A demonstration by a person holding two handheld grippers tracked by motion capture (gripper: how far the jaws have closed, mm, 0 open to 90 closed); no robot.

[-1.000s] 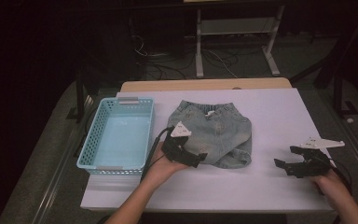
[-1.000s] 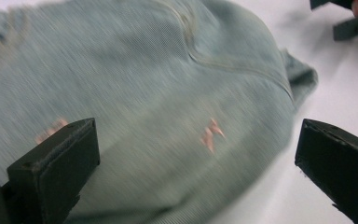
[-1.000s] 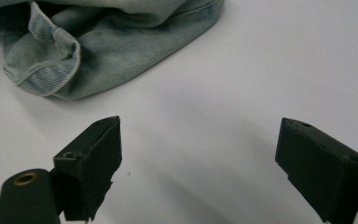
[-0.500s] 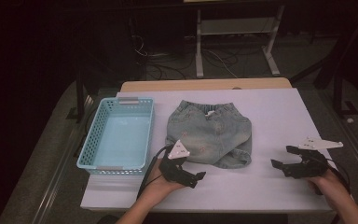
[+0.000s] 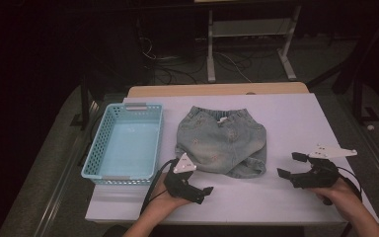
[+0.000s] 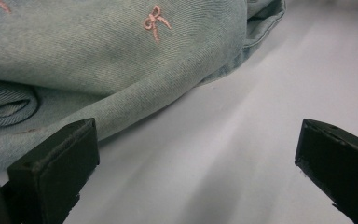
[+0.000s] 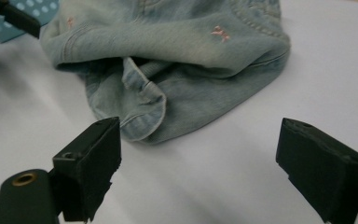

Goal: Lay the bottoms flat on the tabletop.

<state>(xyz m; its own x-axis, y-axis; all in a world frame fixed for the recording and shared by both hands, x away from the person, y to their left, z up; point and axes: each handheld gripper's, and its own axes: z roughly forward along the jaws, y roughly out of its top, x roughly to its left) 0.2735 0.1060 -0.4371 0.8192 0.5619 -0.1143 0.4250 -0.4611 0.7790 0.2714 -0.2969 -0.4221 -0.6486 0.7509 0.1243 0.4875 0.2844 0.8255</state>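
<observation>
Since a second ago, my left tool (image 5: 205,191) has pulled back off the pale blue denim shorts with small pink embroidered bows (image 5: 222,140) toward the near edge of the white surface (image 5: 296,118); its jaws gape wide, holding nothing. My right tool (image 5: 290,165) hovers right of the shorts, equally wide and empty. Those shorts lie flat mid-surface, beside the light blue plastic basket (image 5: 94,157).
</observation>
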